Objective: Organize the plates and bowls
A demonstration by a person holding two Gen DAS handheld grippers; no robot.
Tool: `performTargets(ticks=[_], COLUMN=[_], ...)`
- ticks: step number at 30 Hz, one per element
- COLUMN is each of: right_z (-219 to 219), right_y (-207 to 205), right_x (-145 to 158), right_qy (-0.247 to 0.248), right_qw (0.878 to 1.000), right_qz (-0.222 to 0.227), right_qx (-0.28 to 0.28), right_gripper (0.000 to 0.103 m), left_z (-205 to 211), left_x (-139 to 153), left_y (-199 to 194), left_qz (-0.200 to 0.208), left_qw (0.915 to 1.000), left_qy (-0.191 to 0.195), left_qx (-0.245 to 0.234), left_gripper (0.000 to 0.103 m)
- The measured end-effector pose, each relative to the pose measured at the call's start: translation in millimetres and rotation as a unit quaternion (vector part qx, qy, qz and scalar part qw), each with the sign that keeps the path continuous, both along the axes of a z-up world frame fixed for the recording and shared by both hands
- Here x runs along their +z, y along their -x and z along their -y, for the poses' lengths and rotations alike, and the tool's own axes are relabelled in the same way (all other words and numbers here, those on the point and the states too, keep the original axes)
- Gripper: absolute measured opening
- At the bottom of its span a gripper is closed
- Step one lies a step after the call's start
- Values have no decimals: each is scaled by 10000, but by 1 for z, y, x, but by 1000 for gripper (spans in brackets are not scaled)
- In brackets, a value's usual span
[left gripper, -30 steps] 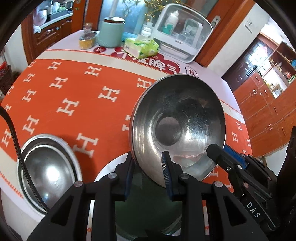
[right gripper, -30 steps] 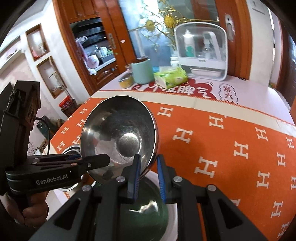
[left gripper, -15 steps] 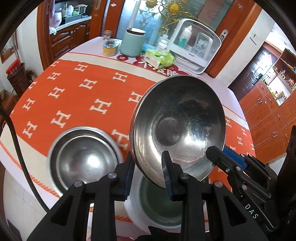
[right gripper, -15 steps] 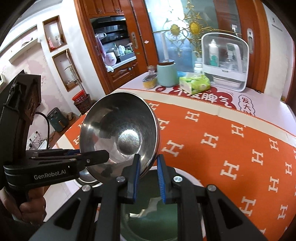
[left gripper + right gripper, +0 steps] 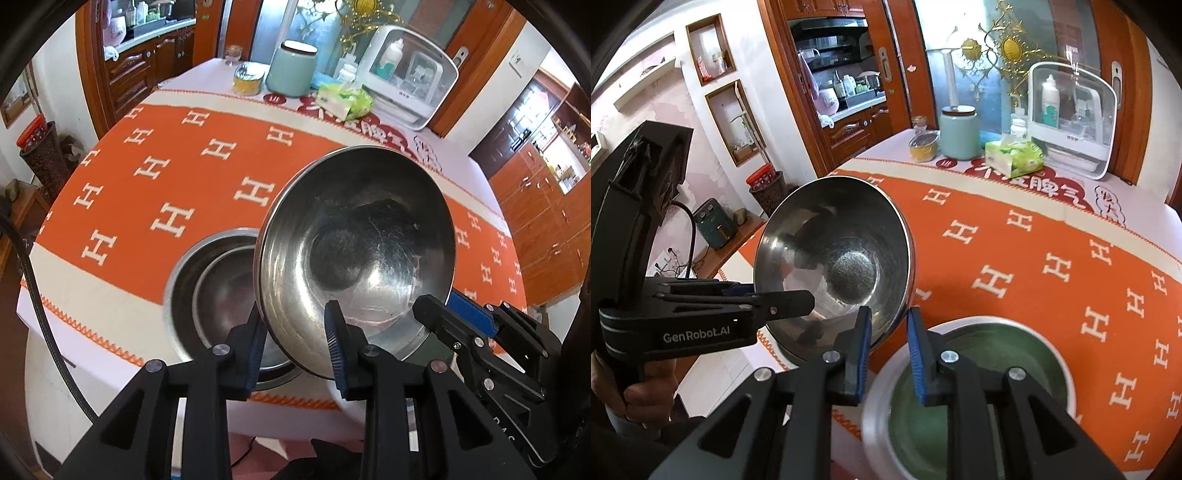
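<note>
A steel bowl (image 5: 358, 254) is held tilted in the air by both grippers. My left gripper (image 5: 295, 336) is shut on its near rim. My right gripper (image 5: 886, 332) is shut on the rim of the same bowl (image 5: 834, 258), and its fingers (image 5: 454, 314) show in the left wrist view at the bowl's right edge. Below and to the left, two nested steel bowls (image 5: 218, 288) sit on the table near its front edge. A white plate with a green centre (image 5: 979, 391) lies on the table under the right gripper.
The table has an orange cloth with white H marks (image 5: 177, 177). At the far end stand a mint canister (image 5: 291, 68), a yellow tin (image 5: 249, 78), a tissue pack (image 5: 343, 101) and a white clear-door box (image 5: 410, 75). The table's front edge is close below.
Both grippers and the held bowl have moved left and back, from over the green plate to above the nested steel bowls. Both grips are unchanged.
</note>
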State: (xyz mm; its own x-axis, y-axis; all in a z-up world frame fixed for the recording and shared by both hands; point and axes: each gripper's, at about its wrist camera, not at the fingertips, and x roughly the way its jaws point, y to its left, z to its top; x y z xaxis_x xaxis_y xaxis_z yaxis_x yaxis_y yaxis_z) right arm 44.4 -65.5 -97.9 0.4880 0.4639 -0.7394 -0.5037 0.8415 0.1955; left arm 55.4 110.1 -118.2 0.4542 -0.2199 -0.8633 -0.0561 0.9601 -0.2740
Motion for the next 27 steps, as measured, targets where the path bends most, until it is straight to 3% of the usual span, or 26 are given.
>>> performTargets(ticks=[12, 27], right_z=[-34, -54], right_y=[7, 18], right_x=[-30, -56], right_qy=[-92, -544], right_qw=[9963, 9794], right_qz=[-594, -834], right_qx=[-613, -1757], right_gripper=[21, 23], left_z=[-32, -44], left_x=[-30, -58], left_y=[-12, -33], left_qz=[-678, -1007], left_qw=[9950, 9724], left_qy=[-156, -591], left_qx=[-717, -2022], left_gripper=[30, 35])
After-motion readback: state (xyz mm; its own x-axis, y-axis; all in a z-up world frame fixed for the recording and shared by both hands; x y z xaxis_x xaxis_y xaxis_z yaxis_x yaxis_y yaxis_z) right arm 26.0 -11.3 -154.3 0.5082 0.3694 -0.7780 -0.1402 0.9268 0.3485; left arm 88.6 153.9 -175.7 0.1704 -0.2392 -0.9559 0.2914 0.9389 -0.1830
